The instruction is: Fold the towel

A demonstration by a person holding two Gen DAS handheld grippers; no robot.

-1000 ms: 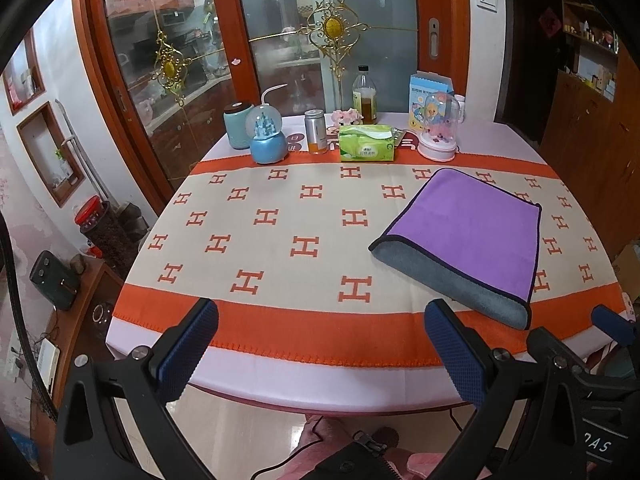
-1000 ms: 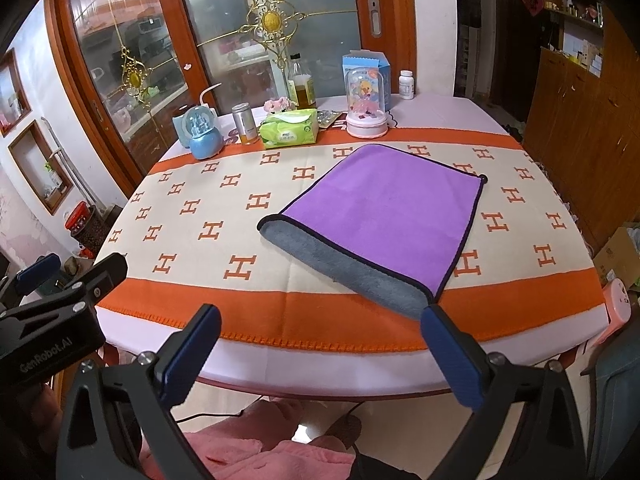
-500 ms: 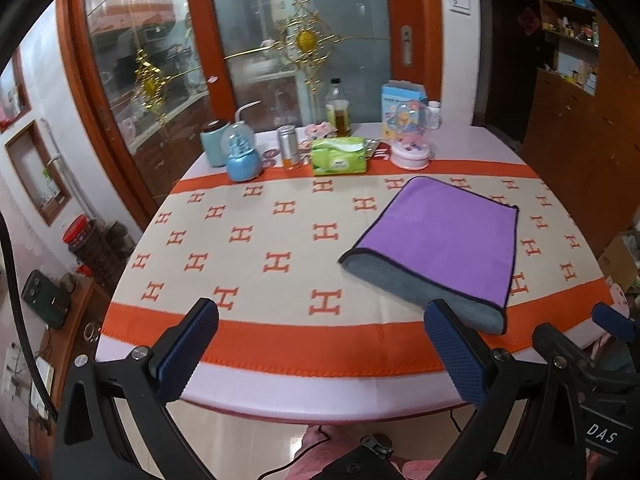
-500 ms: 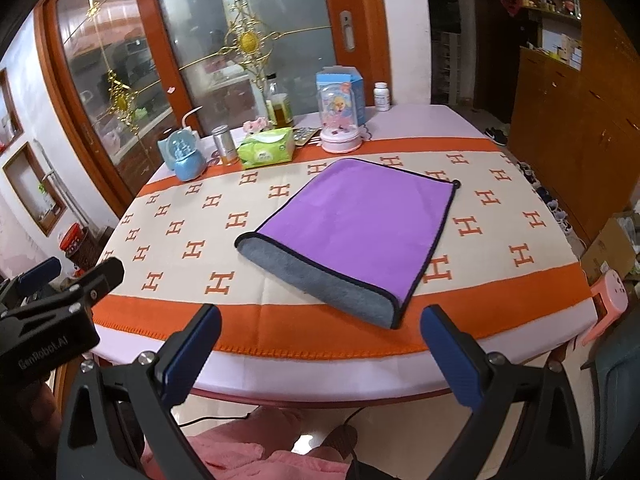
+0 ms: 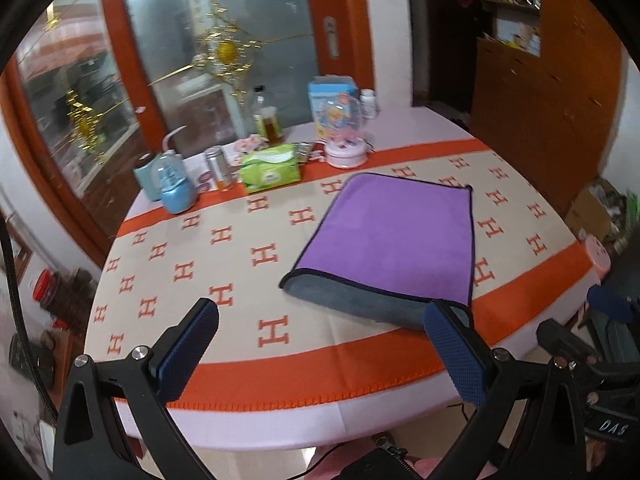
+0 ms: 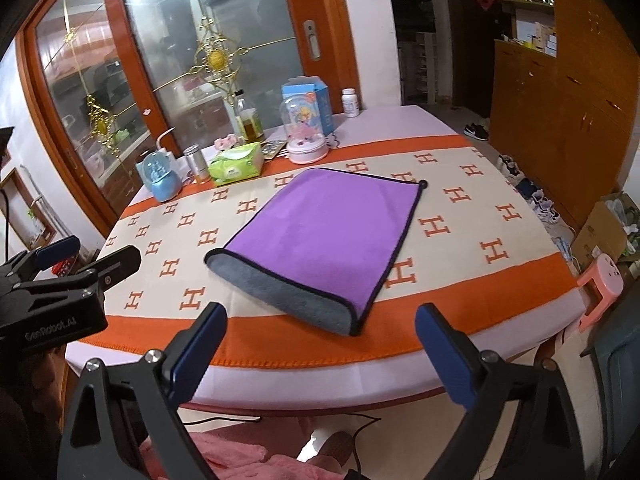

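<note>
A purple towel [image 5: 396, 236] with a dark hem lies folded in half on the table, its grey underside showing along the near fold; it also shows in the right wrist view [image 6: 324, 228]. My left gripper [image 5: 320, 344] is open and empty, held over the table's near edge, its right finger just in front of the towel's near corner. My right gripper [image 6: 320, 348] is open and empty, off the table's near edge, short of the towel. The left gripper shows at the left of the right wrist view [image 6: 60, 276].
The table wears an orange-and-cream cloth [image 6: 460, 224]. Along its far edge stand a green tissue pack [image 6: 236, 164], a blue globe [image 6: 160, 180], a can [image 6: 196, 162], a bottle [image 6: 248, 120], a pink-based dome toy [image 6: 306, 132] and a blue box. A pink stool [image 6: 600, 280] stands at the right.
Both views have swung and pulled back, so the towel sits more toward the middle and farther away. Both grippers stay open. The towel has not moved.
</note>
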